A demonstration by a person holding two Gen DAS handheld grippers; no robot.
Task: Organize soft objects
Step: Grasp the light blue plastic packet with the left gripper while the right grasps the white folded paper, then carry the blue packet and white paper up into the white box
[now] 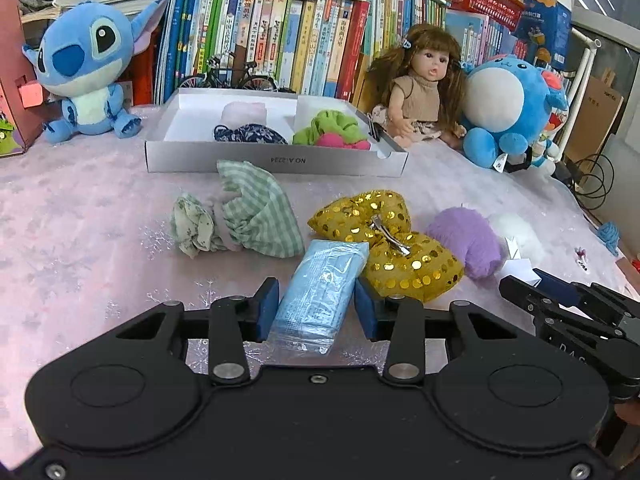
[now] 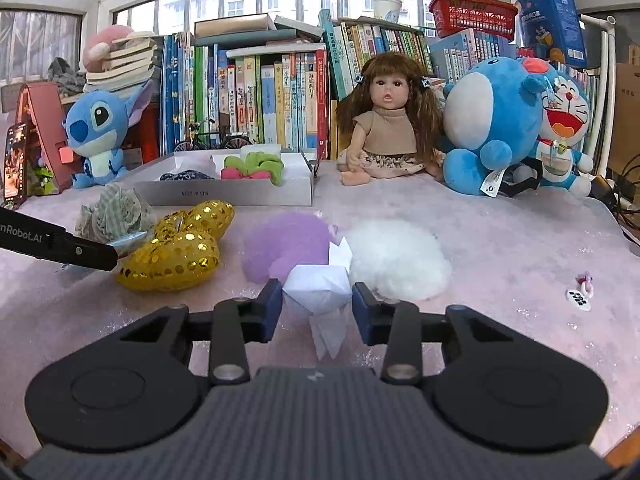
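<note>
My left gripper is shut on a light blue wrapped pack of masks lying on the pink cloth. Beside it are a gold sequin bow and a green checked scrunchie bundle. My right gripper is shut on a white folded paper piece, just in front of a purple fluffy ball and a white fluffy ball. A white divided box behind them holds a pink cloth, a dark floral scrunchie, and green and pink scrunchies.
A blue alien plush, a doll and a round blue plush sit along the bookshelf at the back. A blue cat plush stands at the right, and a small keychain trinket lies on the cloth.
</note>
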